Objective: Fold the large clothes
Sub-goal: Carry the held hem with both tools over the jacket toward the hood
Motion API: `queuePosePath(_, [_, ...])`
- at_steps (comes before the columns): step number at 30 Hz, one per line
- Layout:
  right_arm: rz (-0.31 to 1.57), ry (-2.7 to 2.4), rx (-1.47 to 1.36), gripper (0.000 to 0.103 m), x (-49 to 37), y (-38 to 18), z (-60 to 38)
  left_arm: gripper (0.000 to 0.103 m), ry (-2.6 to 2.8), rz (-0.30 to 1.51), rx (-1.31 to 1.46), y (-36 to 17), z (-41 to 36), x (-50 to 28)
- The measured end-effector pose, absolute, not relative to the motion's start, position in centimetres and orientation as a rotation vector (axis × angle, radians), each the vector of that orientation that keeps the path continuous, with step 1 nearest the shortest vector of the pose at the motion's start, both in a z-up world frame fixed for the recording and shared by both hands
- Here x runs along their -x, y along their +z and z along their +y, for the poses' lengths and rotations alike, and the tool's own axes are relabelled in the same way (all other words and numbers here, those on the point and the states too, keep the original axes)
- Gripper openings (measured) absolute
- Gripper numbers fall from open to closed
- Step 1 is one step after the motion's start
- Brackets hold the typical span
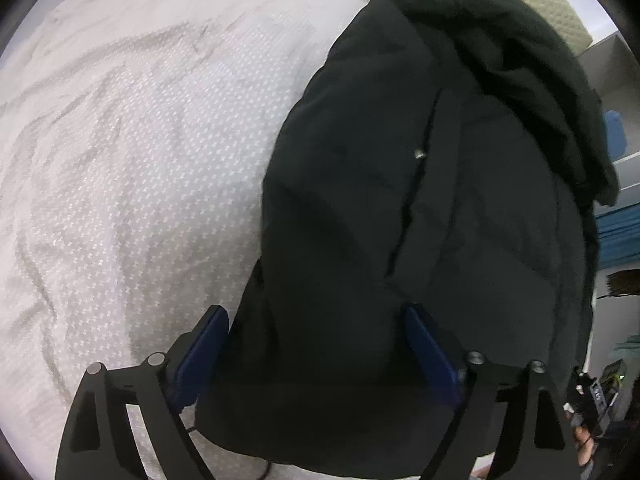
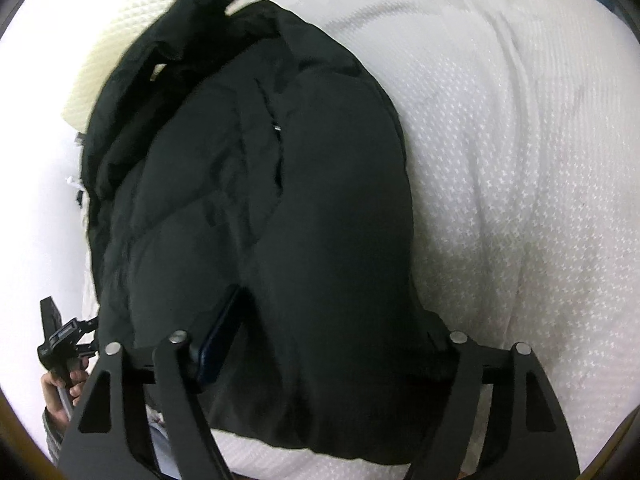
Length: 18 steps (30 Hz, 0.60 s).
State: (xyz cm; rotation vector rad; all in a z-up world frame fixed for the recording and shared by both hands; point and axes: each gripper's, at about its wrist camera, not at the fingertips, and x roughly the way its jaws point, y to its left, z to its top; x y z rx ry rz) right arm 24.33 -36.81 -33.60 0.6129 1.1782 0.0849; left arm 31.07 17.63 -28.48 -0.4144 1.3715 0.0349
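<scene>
A: Where does the black jacket (image 1: 420, 208) sit?

B: Lengthwise on the bed, on the white textured bedspread (image 1: 132, 168). It looks already doubled into a long, puffy bundle, with a closure seam and a small metal snap running down its middle. At the jacket's far end a rumpled dark fabric mass, maybe the hood or a second garment, is heaped on top; I cannot tell which.

A: And the grippers?

B: Both are at the jacket's near end, pointing steeply down. The left gripper (image 1: 316, 340) has its jaws spread wide, one blue pad just outside the jacket's edge over the bedspread, the other pushed into the padding, with the near hem bulging between them. The pads do not look clamped. The right gripper (image 2: 320, 336) is also wide: one blue pad is sunk in a crease of the jacket, the other hidden by the cloth, and nothing seems pinched.

A: So which step is this?

B: My judgement: the near hem is either just let go or about to be taken. A further fold would call for closing both jaws on the hem, well into the thick layers, and carrying it towards the far end evenly, so the slippery padding does not spring open.

A: Around the jacket?

B: A cream pillow (image 2: 120, 40) lies beyond its far end. Past the jacket's side, off the bed, there are grey shelves with something blue (image 1: 618, 236). Each view also catches the person's hand (image 2: 60, 392) on the other gripper's handle.
</scene>
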Motion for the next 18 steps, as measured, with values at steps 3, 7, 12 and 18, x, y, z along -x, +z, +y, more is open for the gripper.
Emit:
queuePosePath(3, [1.189, 0.077, -0.597, 0.081, -24.6, -33.8, -36.6, 0.093, 0.040, 1.391, 0.407, -28.8, 17.5, -31.3])
queuePosePath(7, [1.199, 0.079, -0.607, 0.083, -24.8, -34.3, -36.7, 0.093, -0.014, 1.427, 0.459, -29.6, 17.1, -31.4])
queuePosePath(12, [1.179, 0.174, -0.656, 0.085, -24.7, -33.7, -36.0, 0.091, -0.127, 1.438, 0.491, -29.5, 15.4, -31.5])
queuePosePath(18, [1.092, 0.284, -0.559, 0.046, -24.6, -31.2, -34.1, 0.054, -0.249, 1.399, 0.507, -28.9, 13.6, -31.6])
